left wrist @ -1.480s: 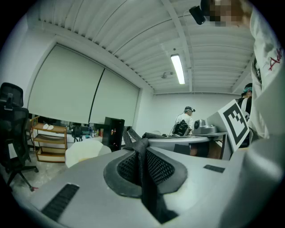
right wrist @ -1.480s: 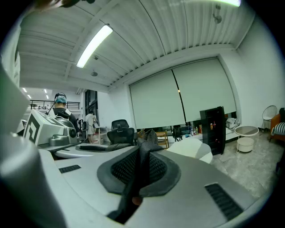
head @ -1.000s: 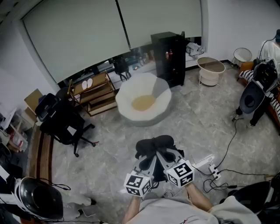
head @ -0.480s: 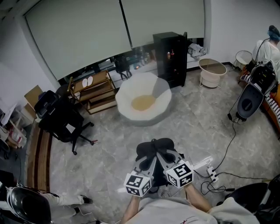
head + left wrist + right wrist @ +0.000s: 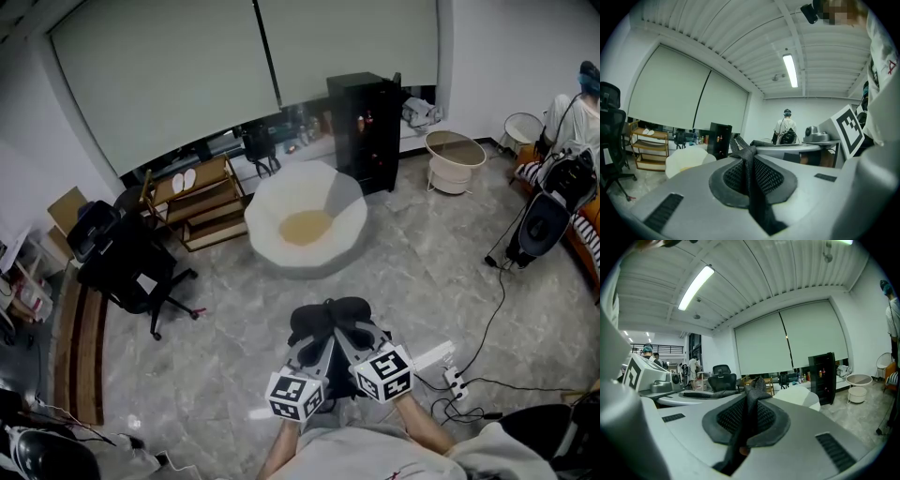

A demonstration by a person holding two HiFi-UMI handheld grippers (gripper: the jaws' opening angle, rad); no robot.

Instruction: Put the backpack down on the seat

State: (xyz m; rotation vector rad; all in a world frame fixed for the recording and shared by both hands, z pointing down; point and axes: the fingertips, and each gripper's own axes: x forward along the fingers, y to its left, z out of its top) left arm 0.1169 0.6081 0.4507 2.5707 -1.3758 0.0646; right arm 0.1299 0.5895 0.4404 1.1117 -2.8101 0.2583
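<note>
Both left tongs [image 5: 750,161] and right tongs [image 5: 751,404] tight on backpack straps [image 5: 757,206], backpack [image 5: 328,317] just ahead.

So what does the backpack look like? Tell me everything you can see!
The backpack is black and looks like soft fabric. It hangs in the air above the grey floor, short of the white seat. The left gripper and right gripper, side by side, each pinch a woven black strap of it.

tongs 2 (left tongs [image 5: 749,161], right tongs [image 5: 751,404]) | backpack [image 5: 328,317] 1 | seat [image 5: 349,214] 1
</note>
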